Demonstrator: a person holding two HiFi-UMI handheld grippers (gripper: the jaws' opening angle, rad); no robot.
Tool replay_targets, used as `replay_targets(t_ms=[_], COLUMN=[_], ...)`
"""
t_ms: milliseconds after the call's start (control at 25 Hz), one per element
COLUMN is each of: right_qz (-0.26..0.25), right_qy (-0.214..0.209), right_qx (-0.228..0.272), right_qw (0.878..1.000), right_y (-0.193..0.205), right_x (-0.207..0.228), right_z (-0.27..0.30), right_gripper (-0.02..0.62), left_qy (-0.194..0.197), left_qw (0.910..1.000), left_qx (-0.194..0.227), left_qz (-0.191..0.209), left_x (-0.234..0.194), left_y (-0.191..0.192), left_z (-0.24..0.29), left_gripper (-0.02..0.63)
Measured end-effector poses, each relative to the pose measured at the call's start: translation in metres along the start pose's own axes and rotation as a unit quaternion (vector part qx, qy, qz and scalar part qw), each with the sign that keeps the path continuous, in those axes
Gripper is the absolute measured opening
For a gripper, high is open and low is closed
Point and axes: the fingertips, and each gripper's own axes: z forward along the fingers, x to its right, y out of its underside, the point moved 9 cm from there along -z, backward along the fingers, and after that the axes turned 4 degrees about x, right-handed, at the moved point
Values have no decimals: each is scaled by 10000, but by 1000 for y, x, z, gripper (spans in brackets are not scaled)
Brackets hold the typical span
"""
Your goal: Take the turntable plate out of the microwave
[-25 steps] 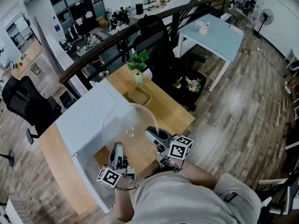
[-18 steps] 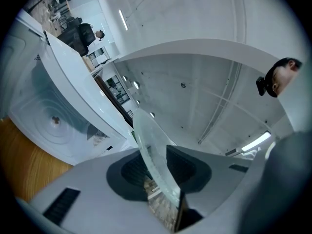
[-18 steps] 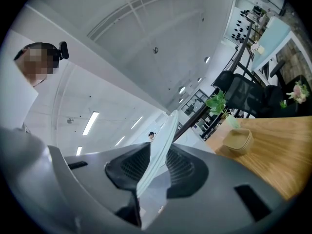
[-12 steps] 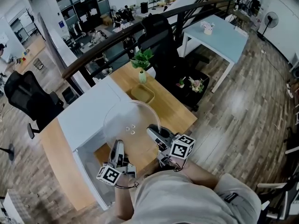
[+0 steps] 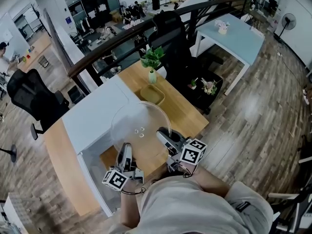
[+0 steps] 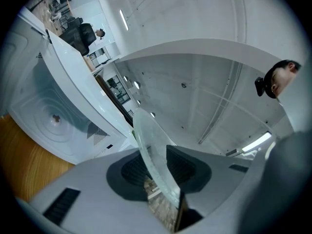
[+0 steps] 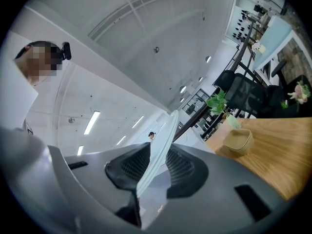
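The clear glass turntable plate (image 5: pixel 139 128) is held level between both grippers, over the wooden table in front of the white microwave (image 5: pixel 92 116). My left gripper (image 5: pixel 126 152) is shut on the plate's near-left rim, and the glass edge (image 6: pixel 151 155) runs between its dark pads (image 6: pixel 183 165). My right gripper (image 5: pixel 163 136) is shut on the near-right rim, with the plate's edge (image 7: pixel 158 152) between its pads (image 7: pixel 183 167). In the left gripper view the microwave's cavity is open and bare, with its drive hub (image 6: pixel 56 117) showing.
The microwave door (image 6: pixel 83 82) stands open at the left. A tan tray (image 5: pixel 152 94) and a potted plant (image 5: pixel 152 62) sit on the wooden table (image 5: pixel 187 118) beyond the plate. A black office chair (image 5: pixel 170 33) and a pale blue table (image 5: pixel 234 30) stand further off.
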Motion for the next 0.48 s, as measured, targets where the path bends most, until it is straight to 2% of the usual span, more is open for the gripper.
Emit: replay_targets(t_ms=[480], right_qz=[-9], right_qy=[-39], right_qx=[-32], right_qw=[10000], right_y=[-3], right_x=[1], right_z=[0], right_gripper=[101], left_qy=[-12], left_qw=[10000], left_qx=[-21], left_qz=[-7], left_x=[2], left_y=[1], left_z=[2], left_gripper=[124])
